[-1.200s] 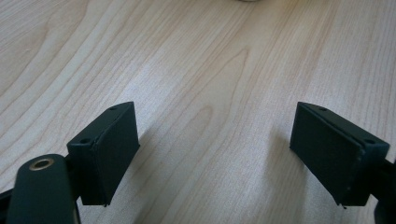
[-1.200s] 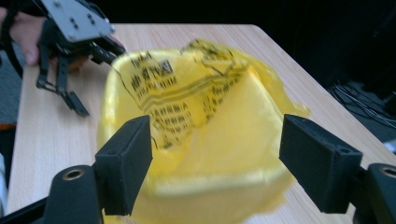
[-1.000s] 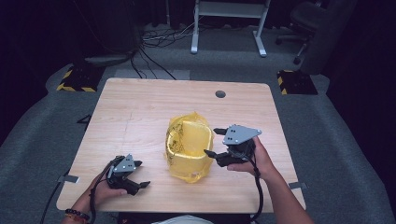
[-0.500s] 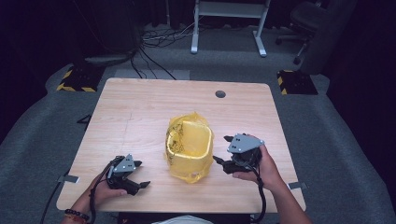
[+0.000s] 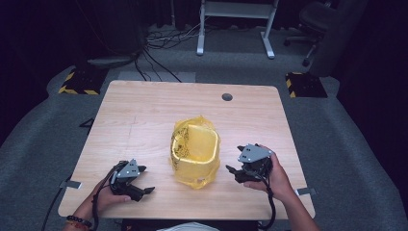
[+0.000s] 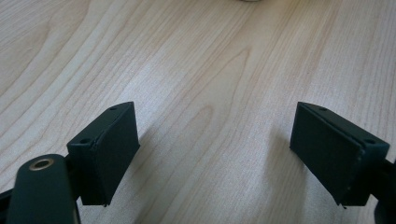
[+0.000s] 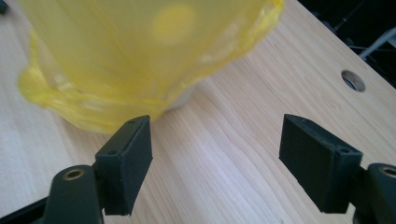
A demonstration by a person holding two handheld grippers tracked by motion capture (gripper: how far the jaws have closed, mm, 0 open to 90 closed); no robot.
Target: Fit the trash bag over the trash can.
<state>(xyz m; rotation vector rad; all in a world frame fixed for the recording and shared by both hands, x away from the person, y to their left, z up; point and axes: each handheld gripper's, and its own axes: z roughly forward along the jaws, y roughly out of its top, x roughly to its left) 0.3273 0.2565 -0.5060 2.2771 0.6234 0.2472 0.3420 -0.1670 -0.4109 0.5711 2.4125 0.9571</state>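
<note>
Left tongs (image 5: 141,187) sit low at the near-left corner of the desk (image 5: 144,115), held in the person's left hand (image 5: 103,197), jaws pointing right. Left gripper view: the left tongs' jaws spread wide, released, nothing between them, bare wood grain underneath.

Middle of desk, slightly toward the near edge: a yellow plastic bag (image 5: 195,153) draped over a small upright bin-like container, top open, bag edges crumpled around the base. Black print on the bag's left side, too small to read.

Right tongs (image 5: 234,173) rest just beside the bag on its right, held in the right hand (image 5: 274,175), grey three-cornered plate on top, cable trailing back toward the near edge. Right gripper view: jaws spread apart, released, gripping nothing; the yellow bag (image 7: 140,56) is close ahead, its lower folds just past the left jaw, not between the jaws.

Round cable hole (image 5: 227,96) in the desk toward the far right. Beyond the desk, grey carpet, a white frame, an office chair (image 5: 320,19).
</note>
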